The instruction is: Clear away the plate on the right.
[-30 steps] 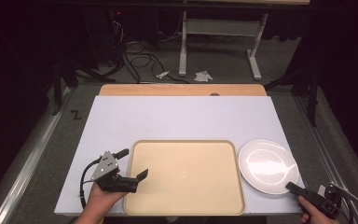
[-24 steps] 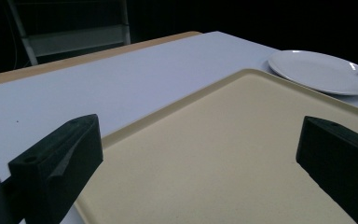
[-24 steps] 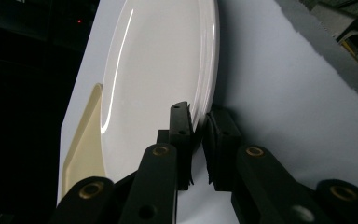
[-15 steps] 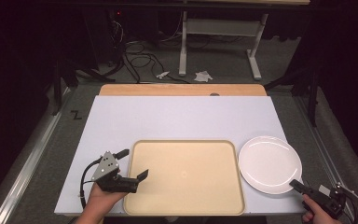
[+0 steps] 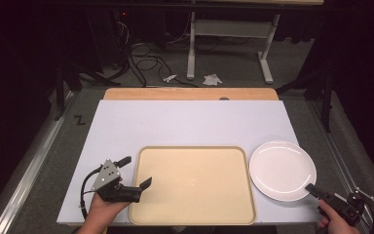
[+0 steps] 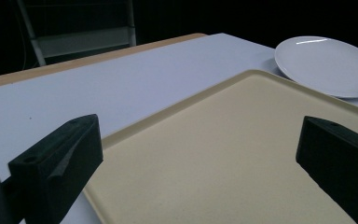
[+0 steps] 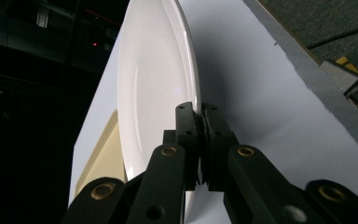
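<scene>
At right, my right tongs (image 7: 199, 122) pinch the white plate's (image 5: 282, 169) near rim; it looks stiff, slick, breakable. Left tongs (image 5: 132, 171) gape over the tray (image 5: 193, 185).

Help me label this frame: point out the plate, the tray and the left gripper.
plate (image 5: 280, 168), high view, on its bare white middle.
tray (image 5: 195, 183), high view, on its flat beige floor.
left gripper (image 5: 135, 171), high view, midway between its open jaws' tips.

High view: fixed overhead, facing forward-down over whole table (image 5: 185, 122). Left gripper view: low, close, across tray (image 6: 242, 154) toward plate (image 6: 328, 63). Right gripper view: rolled sideways, at plate rim. All share tray, plate.
</scene>
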`<action>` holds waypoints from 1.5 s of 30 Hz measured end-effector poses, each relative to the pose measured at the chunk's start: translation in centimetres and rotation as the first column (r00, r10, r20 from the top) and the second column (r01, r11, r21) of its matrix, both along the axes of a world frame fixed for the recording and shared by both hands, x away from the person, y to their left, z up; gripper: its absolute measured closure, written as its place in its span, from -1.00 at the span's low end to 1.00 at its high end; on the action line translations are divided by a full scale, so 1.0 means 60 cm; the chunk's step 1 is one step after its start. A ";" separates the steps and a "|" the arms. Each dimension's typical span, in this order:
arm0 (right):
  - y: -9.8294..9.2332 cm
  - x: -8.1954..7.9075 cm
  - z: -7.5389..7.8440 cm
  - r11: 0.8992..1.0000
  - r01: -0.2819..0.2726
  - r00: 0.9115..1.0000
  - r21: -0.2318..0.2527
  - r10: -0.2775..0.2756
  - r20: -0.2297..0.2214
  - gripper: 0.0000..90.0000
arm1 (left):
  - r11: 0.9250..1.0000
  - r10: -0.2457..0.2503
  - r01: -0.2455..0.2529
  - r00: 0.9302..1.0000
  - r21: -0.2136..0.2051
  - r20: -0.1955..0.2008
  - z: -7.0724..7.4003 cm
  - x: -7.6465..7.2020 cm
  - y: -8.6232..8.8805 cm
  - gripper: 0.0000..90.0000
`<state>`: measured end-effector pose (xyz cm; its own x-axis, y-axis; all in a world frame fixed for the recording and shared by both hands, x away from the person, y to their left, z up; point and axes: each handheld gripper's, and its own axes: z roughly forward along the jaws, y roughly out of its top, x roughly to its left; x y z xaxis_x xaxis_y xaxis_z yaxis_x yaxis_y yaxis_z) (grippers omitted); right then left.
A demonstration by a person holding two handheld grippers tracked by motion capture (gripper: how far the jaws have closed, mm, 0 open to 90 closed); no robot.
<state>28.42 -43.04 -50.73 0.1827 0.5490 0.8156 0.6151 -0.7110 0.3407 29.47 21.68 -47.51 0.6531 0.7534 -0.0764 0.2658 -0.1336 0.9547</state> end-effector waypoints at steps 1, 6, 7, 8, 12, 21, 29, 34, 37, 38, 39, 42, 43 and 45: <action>-0.001 0.000 0.001 1.000 0.002 1.000 0.006 -0.002 0.003 0.98 | 1.000 0.001 -0.001 1.000 0.000 0.000 0.000 0.000 0.001 -0.97; -0.001 0.004 0.008 1.000 -0.005 0.999 0.017 0.004 0.033 0.98 | 1.000 0.005 -0.005 1.000 0.001 -0.003 -0.001 -0.001 0.002 -0.97; 0.000 0.005 0.008 1.000 -0.005 0.999 0.017 0.004 0.035 0.98 | 1.000 0.005 -0.005 1.000 0.001 -0.003 -0.001 -0.001 0.002 -0.97; 0.001 0.007 0.009 1.000 -0.007 0.999 0.020 0.006 0.039 0.98 | 1.000 0.005 -0.005 1.000 0.001 -0.002 -0.001 -0.002 0.002 -0.97; 0.002 0.013 0.012 1.000 -0.005 0.999 0.024 0.004 0.048 0.97 | 1.000 0.010 -0.010 1.000 -0.001 -0.003 -0.002 -0.003 0.005 -0.97; 0.005 0.031 0.014 0.999 -0.021 0.998 0.041 0.018 0.060 0.98 | 0.999 0.036 -0.036 0.999 -0.006 -0.003 -0.002 -0.014 0.021 -0.97; 0.023 0.058 0.014 0.997 -0.071 0.995 0.036 0.068 0.068 0.98 | 0.997 0.082 -0.082 0.997 -0.005 -0.001 -0.003 -0.034 0.044 -0.97; 0.043 0.077 0.014 0.993 -0.112 0.991 0.032 0.110 0.072 0.98 | 0.994 0.111 -0.111 0.994 -0.012 -0.001 -0.002 -0.043 0.056 -0.97; 0.053 0.084 0.015 0.991 -0.133 0.989 0.028 0.131 0.074 0.98 | 0.993 0.117 -0.117 0.993 -0.010 -0.003 -0.004 -0.046 0.059 -0.97; 0.053 0.084 0.015 0.991 -0.133 0.989 0.028 0.131 0.074 0.98 | 0.993 0.117 -0.117 0.993 -0.010 -0.003 -0.004 -0.046 0.059 -0.97; 0.062 0.089 0.015 0.989 -0.148 0.987 0.030 0.145 0.074 0.98 | 0.993 0.119 -0.119 0.993 -0.012 -0.003 -0.004 -0.047 0.060 -0.97; 0.074 0.096 0.016 0.984 -0.172 0.983 0.036 0.170 0.070 0.98 | 0.991 0.128 -0.128 0.992 -0.021 -0.005 -0.005 -0.048 0.064 -0.97; 0.078 0.099 0.016 0.983 -0.179 0.982 0.032 0.176 0.070 0.98 | 0.991 0.132 -0.132 0.991 -0.025 -0.005 -0.006 -0.048 0.066 -0.97; 0.094 0.109 0.018 0.978 -0.207 0.977 0.039 0.204 0.068 0.98 | 0.990 0.138 -0.138 0.990 -0.029 -0.010 -0.008 -0.046 0.070 -0.97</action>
<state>34.96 -37.42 -49.62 0.0176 0.5311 0.8471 0.7281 -0.5874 0.3532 26.70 25.86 -48.00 0.5423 0.8337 -0.1048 0.2873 -0.0668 0.9555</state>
